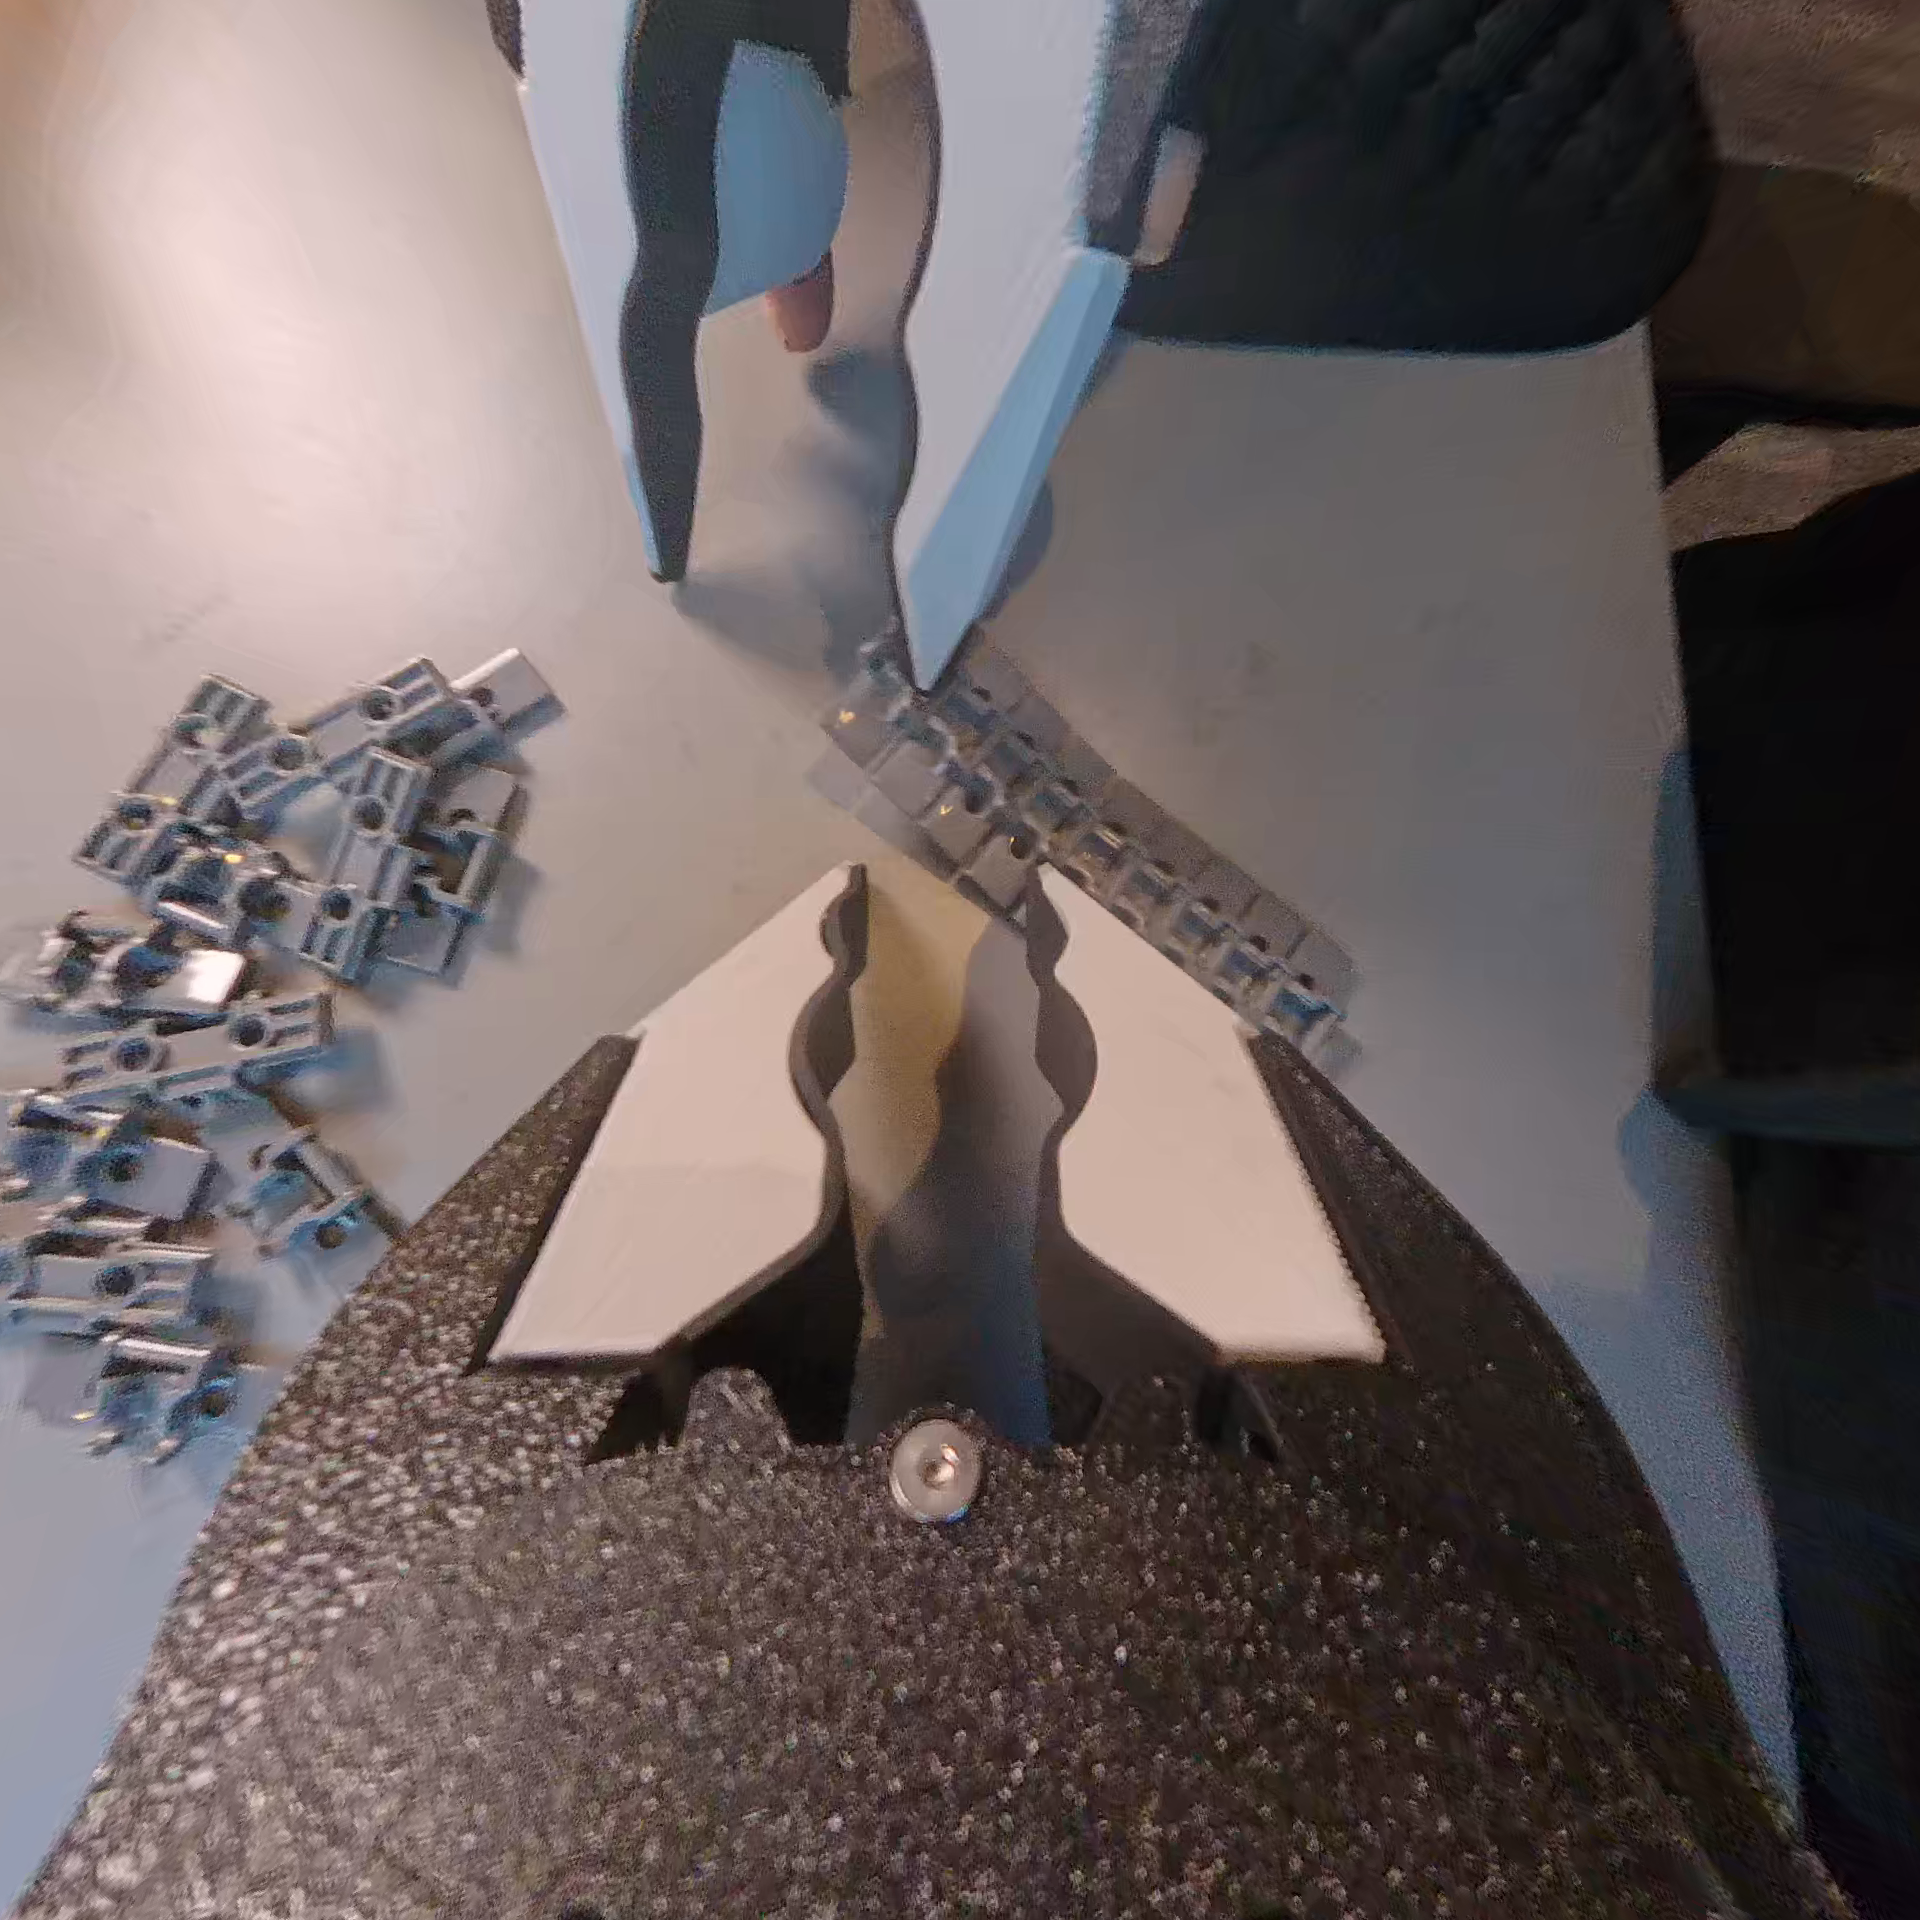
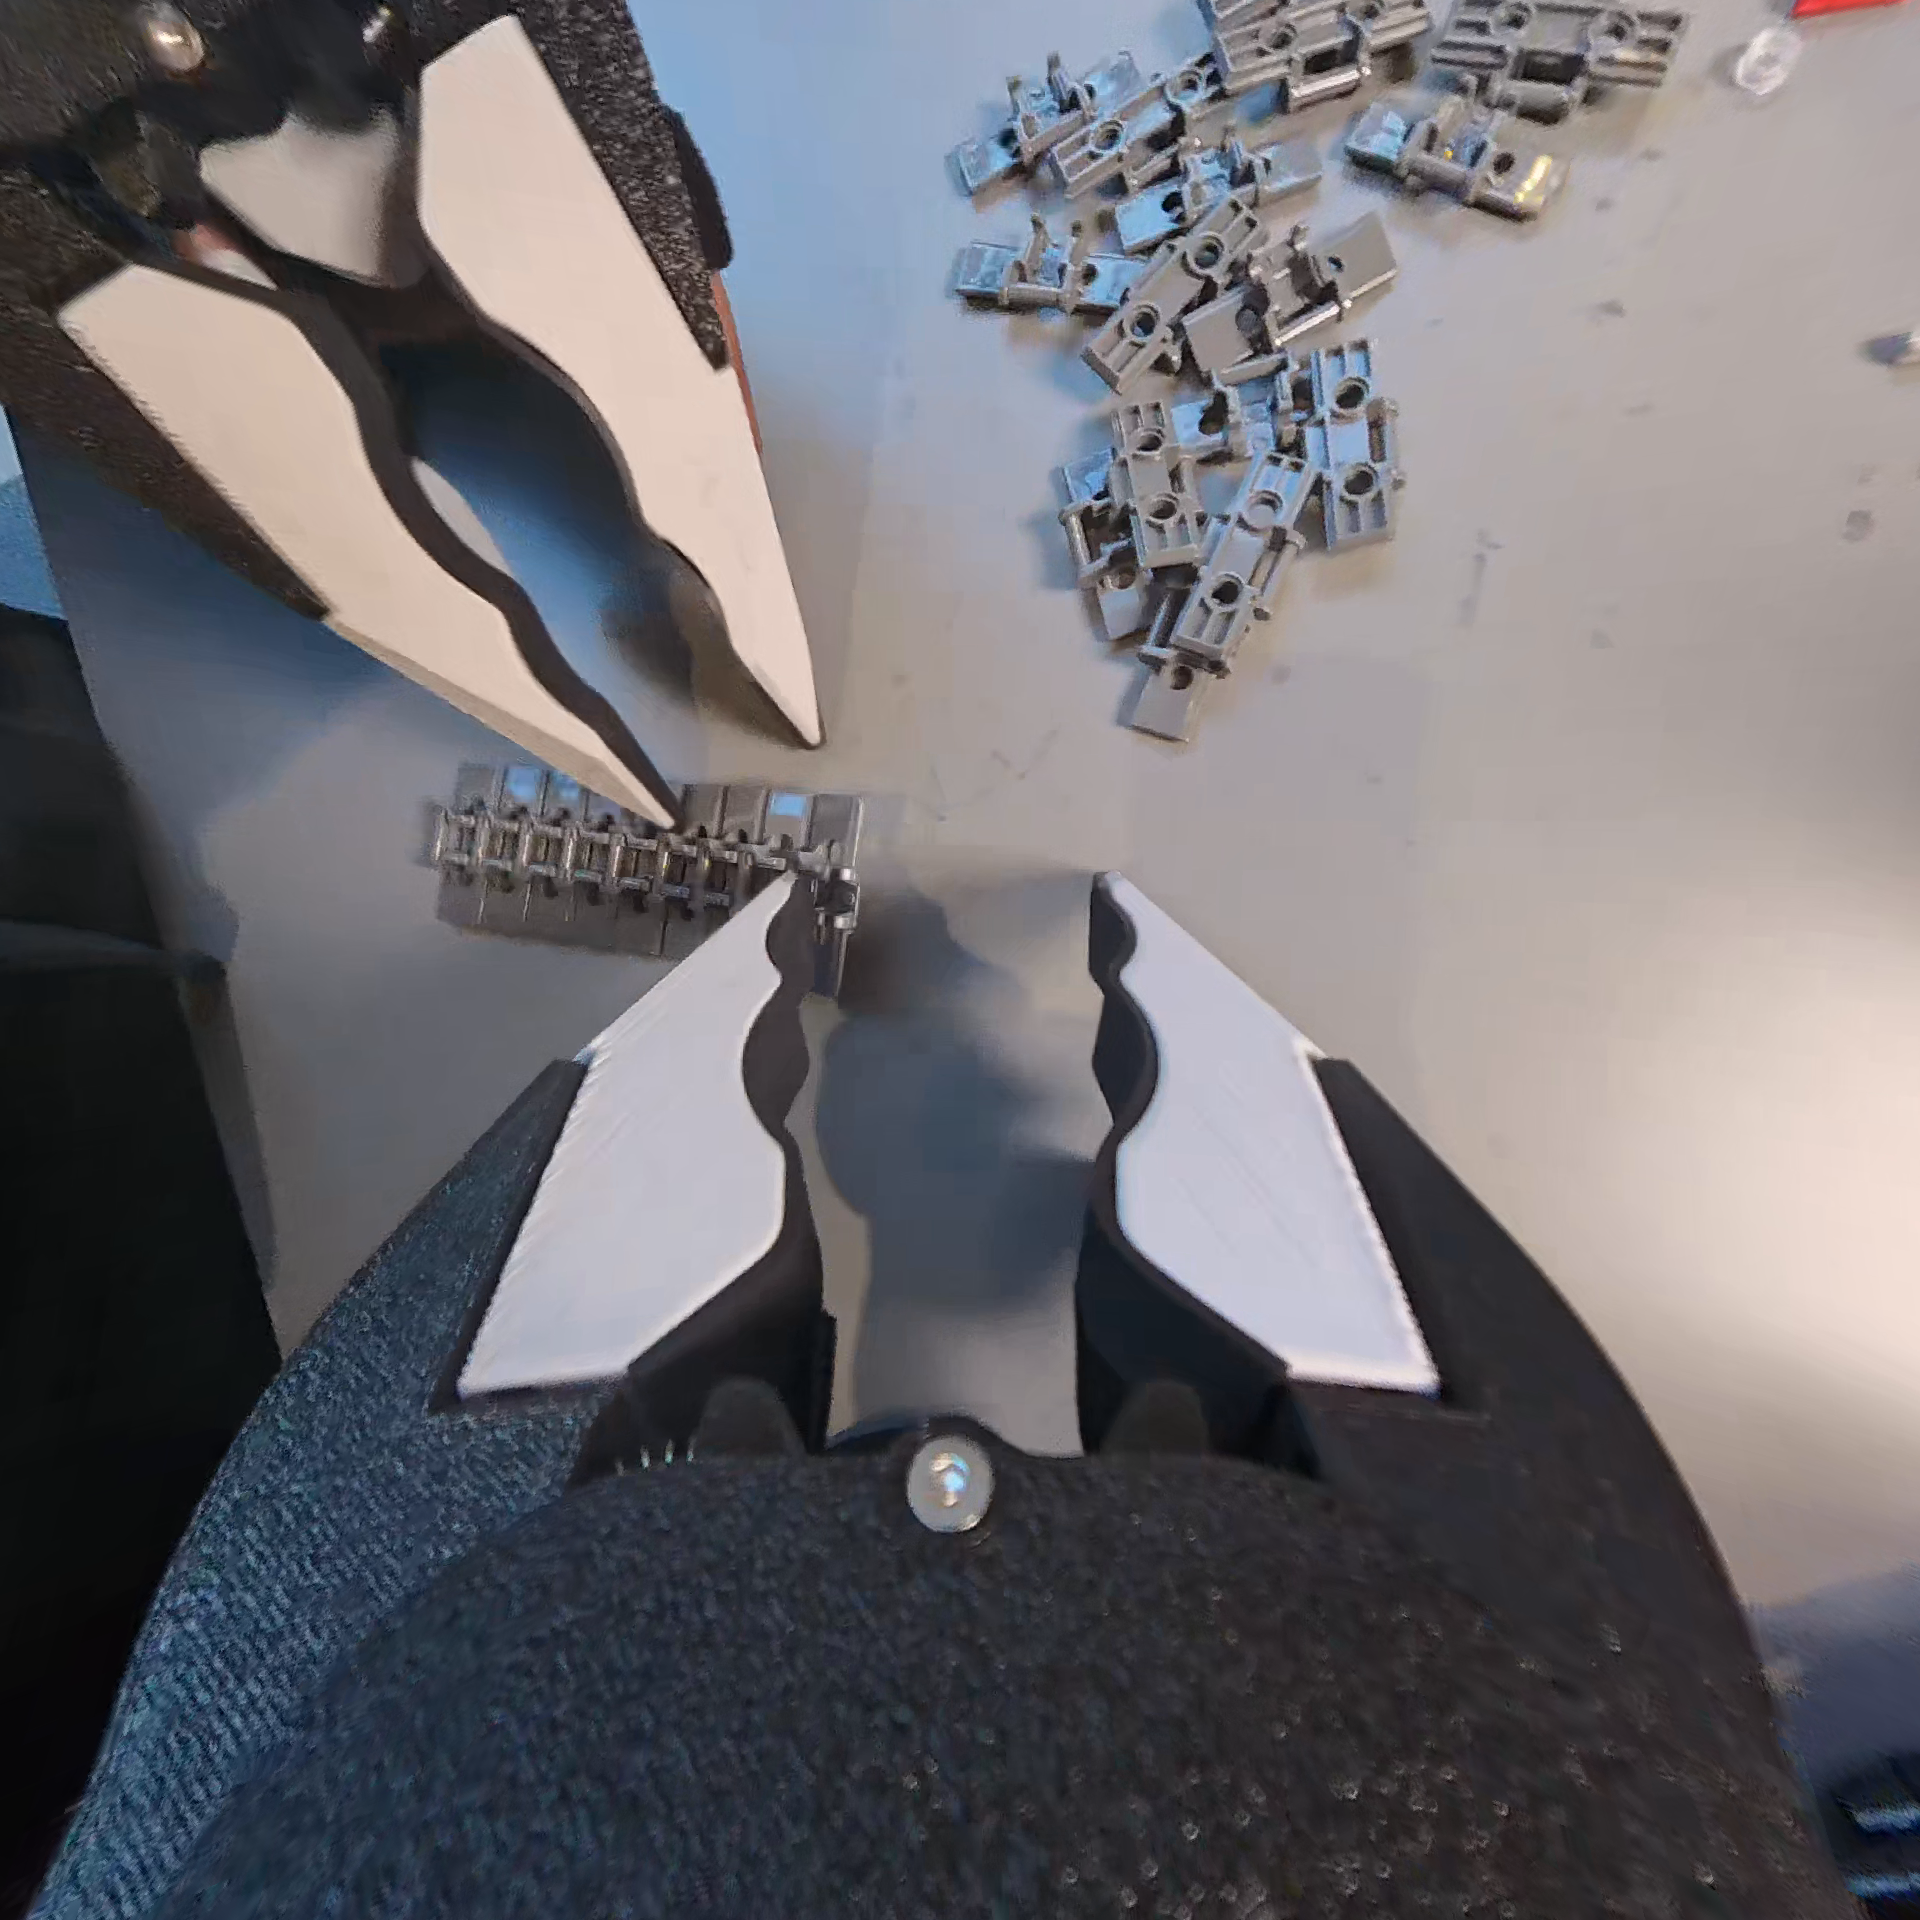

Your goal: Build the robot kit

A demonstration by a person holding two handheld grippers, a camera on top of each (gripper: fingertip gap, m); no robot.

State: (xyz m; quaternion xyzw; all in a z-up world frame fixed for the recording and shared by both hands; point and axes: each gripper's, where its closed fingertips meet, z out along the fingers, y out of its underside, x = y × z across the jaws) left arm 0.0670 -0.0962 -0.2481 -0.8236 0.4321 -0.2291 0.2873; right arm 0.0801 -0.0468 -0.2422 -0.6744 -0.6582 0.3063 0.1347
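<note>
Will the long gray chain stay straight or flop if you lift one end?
The chain looks built from small links like the loose ones in the pile, so it would probably bend and droop at the joints. It lies flat on the table, so rolling seems unlikely. Being small plastic-looking pieces, it is probably light.

Grey table [image 2: 1507, 987], matte, a few scuffs and small marks. Pile of loose grey plastic track links [image 2: 1226, 416] on it, jumbled and overlapping, on the far right in my right view and far left in my left. Joined strip of the same links [image 2: 582, 862] lies flat near the table edge, well apart from the pile. Small clear piece [image 2: 1766, 52] and a red corner [image 2: 1860, 8] beyond the pile, too small to identify. Dark area [image 2: 83, 1039] off the table edge; can't tell what it is.
</note>
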